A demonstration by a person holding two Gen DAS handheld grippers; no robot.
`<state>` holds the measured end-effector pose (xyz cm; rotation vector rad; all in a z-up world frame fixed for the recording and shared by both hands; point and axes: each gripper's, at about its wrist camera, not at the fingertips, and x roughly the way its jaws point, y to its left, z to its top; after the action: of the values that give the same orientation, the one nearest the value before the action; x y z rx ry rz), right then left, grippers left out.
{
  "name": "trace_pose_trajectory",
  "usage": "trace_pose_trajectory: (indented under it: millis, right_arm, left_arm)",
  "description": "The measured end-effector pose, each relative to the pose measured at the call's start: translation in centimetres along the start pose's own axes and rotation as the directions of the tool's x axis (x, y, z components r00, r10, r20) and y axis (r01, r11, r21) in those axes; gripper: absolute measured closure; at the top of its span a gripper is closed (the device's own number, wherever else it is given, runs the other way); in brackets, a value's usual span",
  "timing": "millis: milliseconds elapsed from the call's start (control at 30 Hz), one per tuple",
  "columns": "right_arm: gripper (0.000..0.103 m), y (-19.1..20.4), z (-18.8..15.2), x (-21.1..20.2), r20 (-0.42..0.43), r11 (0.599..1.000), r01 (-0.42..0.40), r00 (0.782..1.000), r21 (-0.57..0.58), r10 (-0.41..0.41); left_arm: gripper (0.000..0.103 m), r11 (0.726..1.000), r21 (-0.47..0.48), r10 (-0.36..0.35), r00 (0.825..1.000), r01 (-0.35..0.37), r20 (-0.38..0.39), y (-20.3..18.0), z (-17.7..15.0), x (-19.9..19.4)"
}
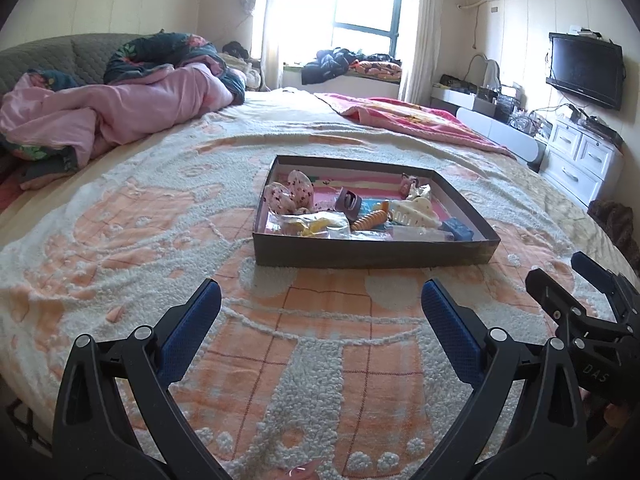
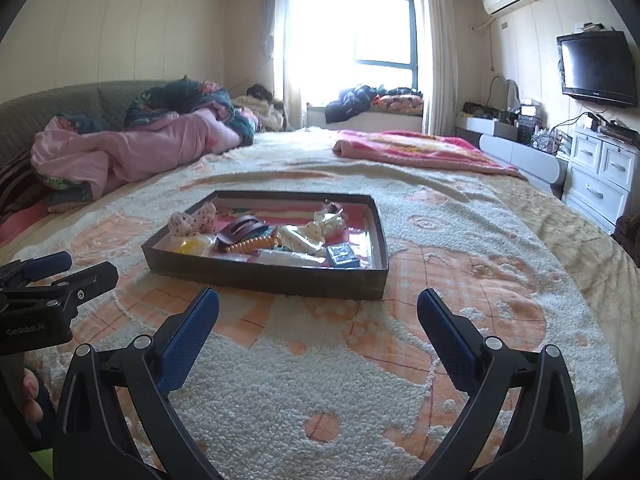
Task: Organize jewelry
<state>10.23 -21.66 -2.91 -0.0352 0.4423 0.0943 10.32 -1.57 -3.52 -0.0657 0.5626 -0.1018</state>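
1. Left wrist view is showing the left gripper [image 1: 320, 304] hovering over the orange-and-cream textured bedspread [image 1: 140, 240] near the bed's near edge, its blue-padded jaws standing wide apart and gripping nothing.
2. Right wrist view is showing the right gripper [image 2: 318, 312] hanging likewise, jaws spread wide and empty, just beside the left one.
3. A shallow dark cardboard tray [image 1: 374, 254] is sitting in the middle of the bedspread, just beyond both grippers.
4. Lying jumbled inside the tray are a cream plastic claw clip [image 1: 416, 212], an orange spiral hair tie [image 1: 368, 220], a maroon hair clip [image 2: 242, 226], a pink dotted fabric bow [image 1: 294, 192] at the tray's far-left corner and a small blue box [image 1: 460, 230] at its near-right corner.
5. A crumpled pink quilt [image 1: 120, 112] is lying along the bed's far-left edge, well apart from the tray.
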Motion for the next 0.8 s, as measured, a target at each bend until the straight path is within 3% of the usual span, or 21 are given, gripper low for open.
trace_pose_trajectory:
  millis: [200,800]
  right_arm:
    - [0.006,0.5,-0.5,-1.2,0.085,1.000,0.009,0.996,-0.008,-0.008]
    - [0.006,0.5,-0.6,-1.2,0.080,1.000,0.006,0.997,0.013,-0.007]
  left_arm:
    - [0.011,1.000,-0.018,-0.016,0.998,0.017,0.055,0.5,-0.2,-0.9]
    - [0.011,1.000,0.004,-0.029,0.996,0.029,0.086,0.1,-0.2,-1.4]
